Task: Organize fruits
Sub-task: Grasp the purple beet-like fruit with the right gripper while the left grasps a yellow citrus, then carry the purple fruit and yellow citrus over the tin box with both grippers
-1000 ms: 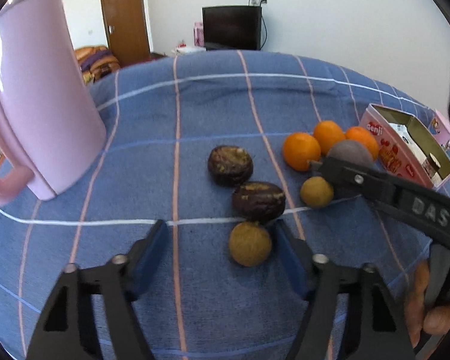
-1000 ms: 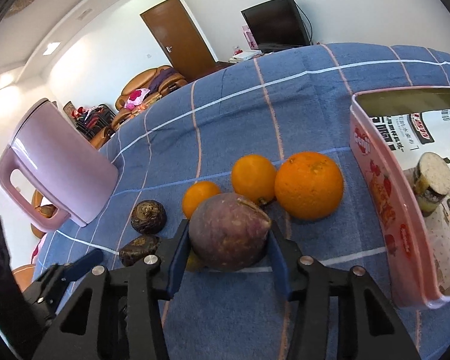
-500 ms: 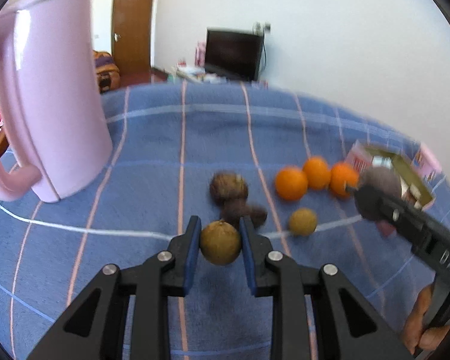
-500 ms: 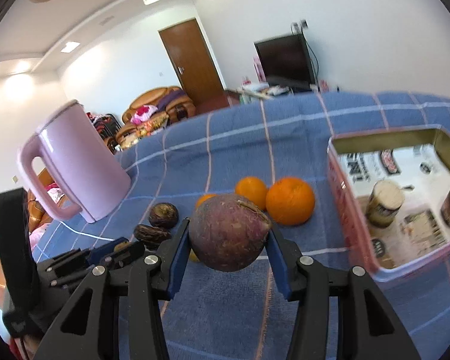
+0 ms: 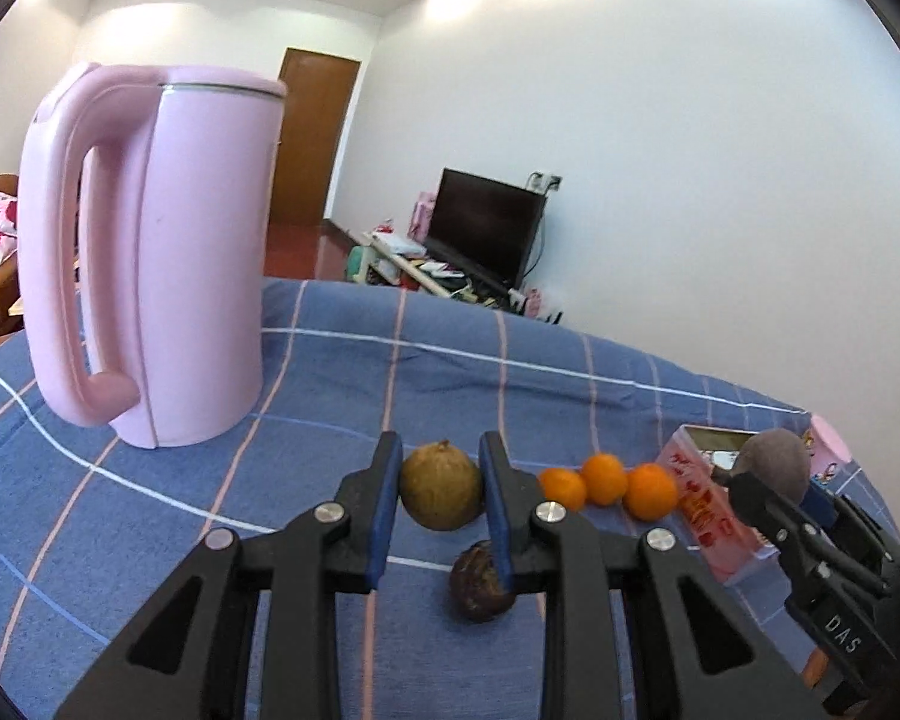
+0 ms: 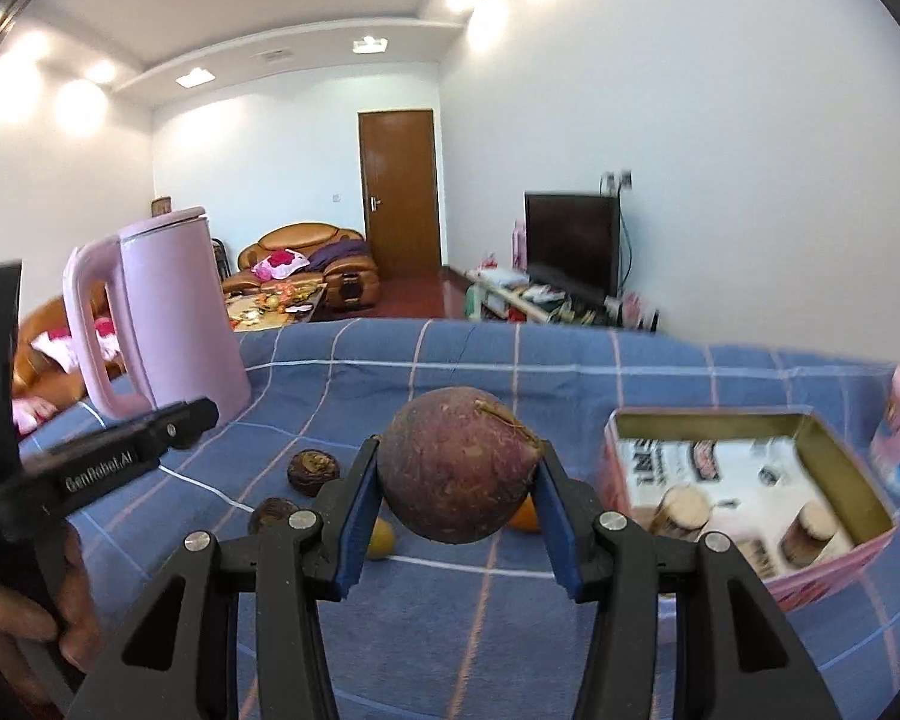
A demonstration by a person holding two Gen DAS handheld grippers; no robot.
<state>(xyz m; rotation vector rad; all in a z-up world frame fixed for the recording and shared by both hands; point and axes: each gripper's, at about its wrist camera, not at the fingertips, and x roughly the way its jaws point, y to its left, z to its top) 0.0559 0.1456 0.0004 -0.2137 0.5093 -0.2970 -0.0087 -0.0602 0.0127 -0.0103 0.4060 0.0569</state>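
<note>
Looking along the left tongs [image 5: 440,489], we see their blue pads pinching a brown-green fruit [image 5: 440,486], held clear above the blue checked cloth [image 5: 510,384]; a dark wrinkled fruit [image 5: 479,582] lies on the cloth just below, partly behind the right-hand pad; three oranges [image 5: 606,480] sit in a row further on, touching one another, with the pink tin [image 5: 705,516] just beyond them; a tall pink kettle [image 5: 150,252] stands upright to the left, well apart from the fruit; at the right edge we catch the right tongs [image 5: 774,468] gripping a purple fruit [image 5: 774,462] over the tin.

Turning to the right wrist view, we see the right tongs [image 6: 457,483] clamped on the purple fruit [image 6: 457,465], which fills the gap between the pads and hangs above the cloth [image 6: 480,600]; two dark fruits [image 6: 312,468] rest on the cloth to the left, near each other; a yellow fruit [image 6: 381,537] and a sliver of orange [image 6: 525,519] peek out from behind the pads; the open tin [image 6: 834,474] sits to the right, jars and printed paper inside; the kettle [image 6: 174,312] stands far left; the left tongs' black arm [image 6: 120,462] crosses the left edge, a hand [image 6: 42,600] below it.
</note>
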